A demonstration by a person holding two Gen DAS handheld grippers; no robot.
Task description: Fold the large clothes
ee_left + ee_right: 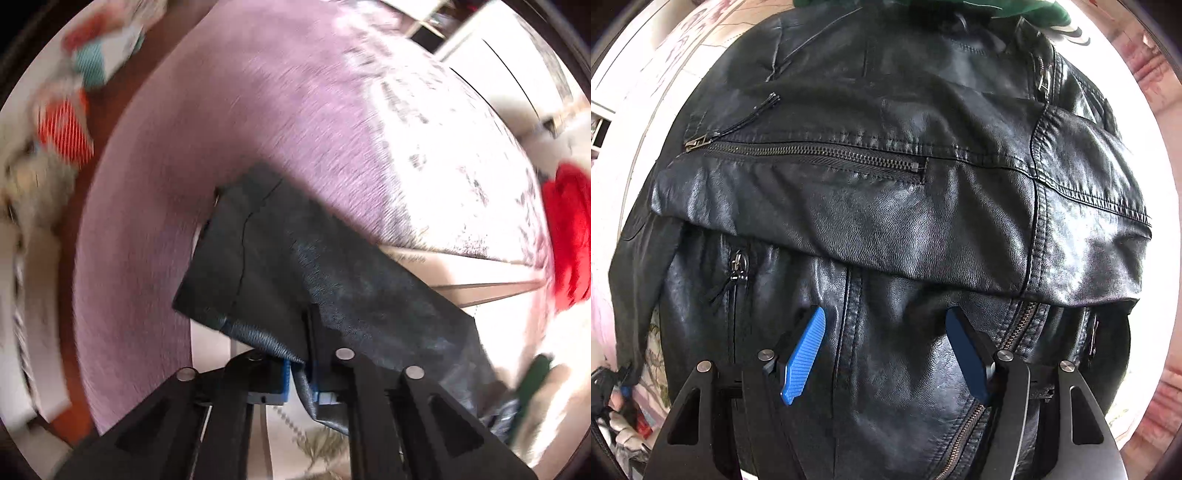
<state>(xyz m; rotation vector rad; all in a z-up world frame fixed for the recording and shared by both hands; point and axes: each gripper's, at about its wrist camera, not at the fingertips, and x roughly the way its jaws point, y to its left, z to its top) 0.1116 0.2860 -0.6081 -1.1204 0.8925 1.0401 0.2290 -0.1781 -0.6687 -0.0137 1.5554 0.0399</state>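
A black leather jacket point(886, 206) with several zippers fills the right wrist view, lying on a light surface with one sleeve folded across its body. My right gripper point(886, 332) is open just above the jacket's lower front, its blue pads point(805, 354) apart and empty. In the left wrist view my left gripper point(301, 373) is shut on a part of the jacket point(295, 258), which looks like a sleeve end or hem with knit ribbing, and holds it raised over the surface. The view is motion-blurred.
A lilac cover point(240, 129) spreads behind the held part. A red cloth point(569, 236) lies at the right. Colourful boxes point(66, 125) sit at the far left. A green garment point(997, 11) lies beyond the jacket's collar.
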